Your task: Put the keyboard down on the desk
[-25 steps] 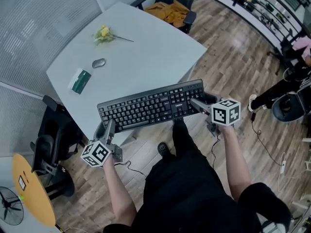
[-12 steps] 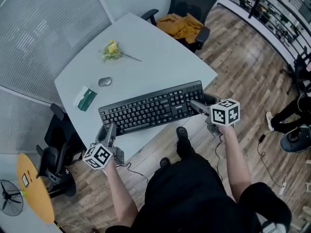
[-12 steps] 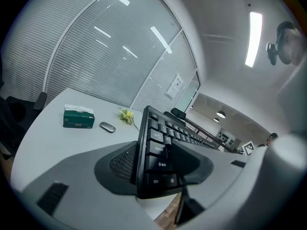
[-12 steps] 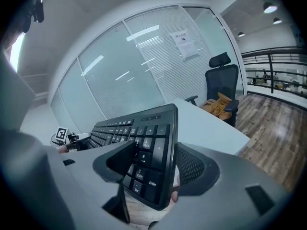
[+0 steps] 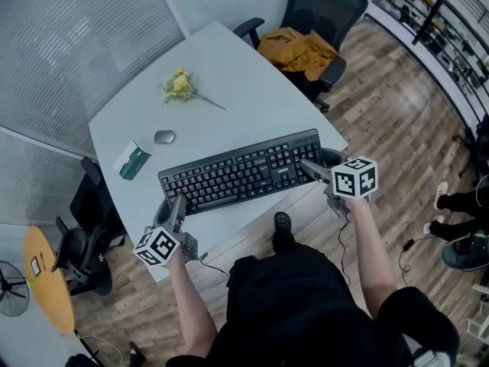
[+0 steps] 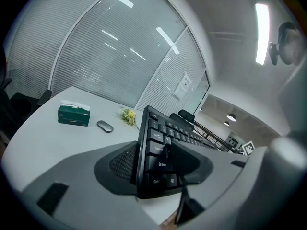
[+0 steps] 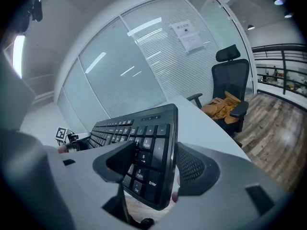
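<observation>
A black keyboard (image 5: 241, 170) is held flat just over the near edge of the pale grey desk (image 5: 229, 75). My left gripper (image 5: 171, 211) is shut on the keyboard's left end (image 6: 156, 162), one jaw above the keys and one below. At the other end, my right gripper (image 5: 312, 165) is shut on the number-pad side (image 7: 151, 164) the same way. I cannot tell whether the keyboard touches the desk top.
On the desk lie a green tissue box (image 5: 131, 160), a grey mouse (image 5: 164, 137) and a small yellow flower sprig (image 5: 181, 86). An office chair with an orange cloth (image 5: 302, 48) stands at the far side. Black chairs (image 5: 88, 228) stand left, wooden floor below.
The keyboard and both grippers have come further over the desk edge, and the desk sits closer under them. Both grips stay the same.
</observation>
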The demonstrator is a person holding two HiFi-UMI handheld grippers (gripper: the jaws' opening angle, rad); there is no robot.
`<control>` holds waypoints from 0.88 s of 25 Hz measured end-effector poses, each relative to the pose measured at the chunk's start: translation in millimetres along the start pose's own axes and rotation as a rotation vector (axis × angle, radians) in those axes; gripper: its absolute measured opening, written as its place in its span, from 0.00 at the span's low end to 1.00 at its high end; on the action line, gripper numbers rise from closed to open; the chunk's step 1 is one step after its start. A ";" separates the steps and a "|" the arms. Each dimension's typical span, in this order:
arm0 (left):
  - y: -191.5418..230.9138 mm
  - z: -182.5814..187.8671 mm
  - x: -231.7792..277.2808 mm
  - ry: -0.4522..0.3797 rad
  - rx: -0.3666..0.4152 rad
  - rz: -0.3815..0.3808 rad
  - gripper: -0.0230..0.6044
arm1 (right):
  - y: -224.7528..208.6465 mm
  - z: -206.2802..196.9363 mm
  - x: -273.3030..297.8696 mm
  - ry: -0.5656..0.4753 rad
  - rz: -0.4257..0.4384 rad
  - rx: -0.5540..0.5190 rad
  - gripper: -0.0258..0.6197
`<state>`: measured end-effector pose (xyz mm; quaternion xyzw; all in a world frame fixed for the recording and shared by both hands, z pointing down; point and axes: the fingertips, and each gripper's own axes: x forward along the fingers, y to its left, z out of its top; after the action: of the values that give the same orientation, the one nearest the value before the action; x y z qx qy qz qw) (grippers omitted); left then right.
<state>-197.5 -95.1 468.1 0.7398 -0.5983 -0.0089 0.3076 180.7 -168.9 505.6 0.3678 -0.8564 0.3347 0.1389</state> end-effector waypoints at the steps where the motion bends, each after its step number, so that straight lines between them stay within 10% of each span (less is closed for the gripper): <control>1: -0.3 -1.9 -0.2 -0.003 -0.003 0.010 0.36 | -2.5 0.9 2.3 0.008 0.009 -0.005 0.48; 22: 47.3 -40.0 8.0 0.067 -0.115 0.165 0.36 | -22.2 -19.4 78.0 0.201 0.078 0.020 0.47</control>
<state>-221.7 -88.9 525.4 0.6690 -0.6450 0.0071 0.3692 142.7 -208.9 568.2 0.3000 -0.8485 0.3837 0.2069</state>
